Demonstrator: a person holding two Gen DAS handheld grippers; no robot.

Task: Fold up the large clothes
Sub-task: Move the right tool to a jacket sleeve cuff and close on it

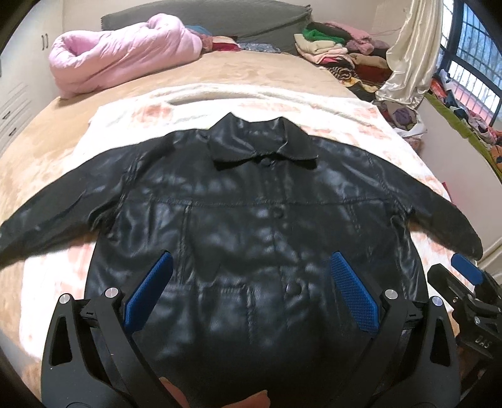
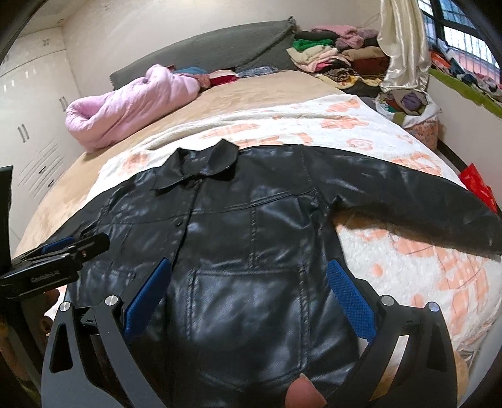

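The jacket (image 1: 251, 226) lies spread face up on a white blanket with peach flowers (image 2: 408, 270) over the bed (image 1: 62, 131), collar toward the headboard, both sleeves stretched out to the sides. The left claw (image 1: 251, 301) hangs over the jacket's lower front, released, its blue pads wide apart and gripping nothing. The right claw (image 2: 249, 304) hangs the same way, spread open over the chest pocket.

Only the left view shows both sleeves whole, with the right claw at its right edge. Only the right view shows a red bag (image 2: 478, 186) past the bed's far side, and more of the white wardrobe (image 2: 31, 125).

A rolled pink quilt (image 1: 125, 56) rests near the grey headboard (image 1: 219, 15). Folded clothes (image 1: 339, 47) are stacked in the bed's right corner, beside a cream curtain (image 1: 411, 53) and a barred window (image 1: 470, 53).
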